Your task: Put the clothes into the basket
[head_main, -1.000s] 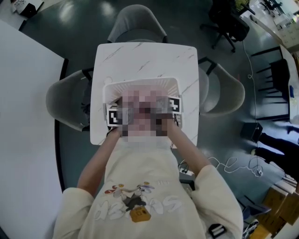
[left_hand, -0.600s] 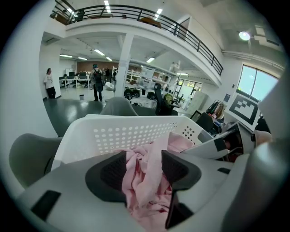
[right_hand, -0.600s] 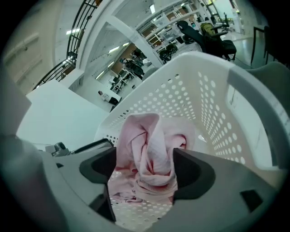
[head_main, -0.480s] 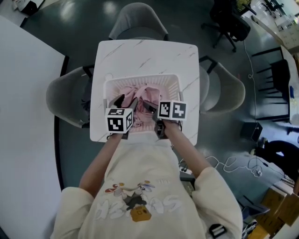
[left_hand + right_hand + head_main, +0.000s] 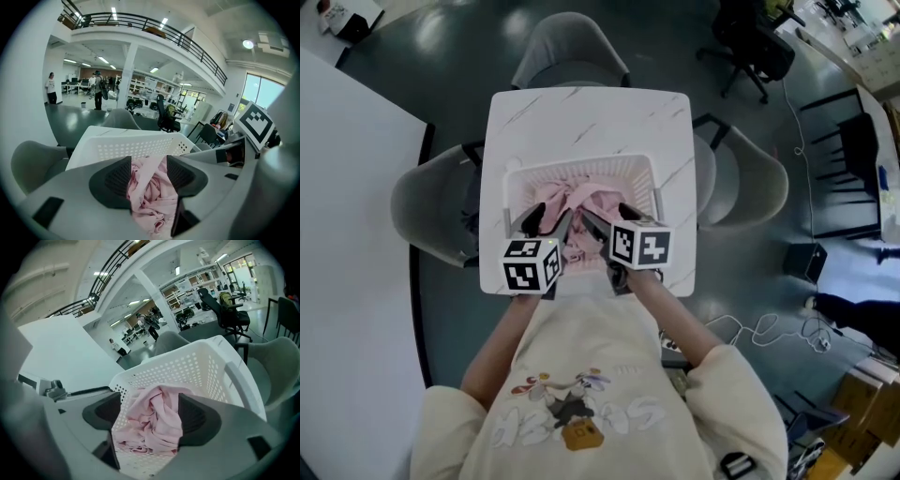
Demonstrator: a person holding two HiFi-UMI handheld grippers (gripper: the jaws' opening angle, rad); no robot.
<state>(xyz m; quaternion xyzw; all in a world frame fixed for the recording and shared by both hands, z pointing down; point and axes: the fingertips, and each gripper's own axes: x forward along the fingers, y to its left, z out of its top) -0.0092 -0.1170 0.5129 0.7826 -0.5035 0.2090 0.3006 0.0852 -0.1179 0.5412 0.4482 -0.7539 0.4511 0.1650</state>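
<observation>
Left gripper [image 5: 149,173] and right gripper [image 5: 149,416] both hang with jaws apart and empty above the crumpled pink garment [image 5: 581,199] lying inside the white perforated plastic basket [image 5: 197,366], where a low jaw tip could likely snag a fold and drag it out.

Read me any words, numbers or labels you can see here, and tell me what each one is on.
Sweatshirt print: pale letters, upside down in the head view, too blurred to read.
Left gripper cube, right gripper cube: black-and-white square markers, no words.
Basket, table: no text visible.
</observation>
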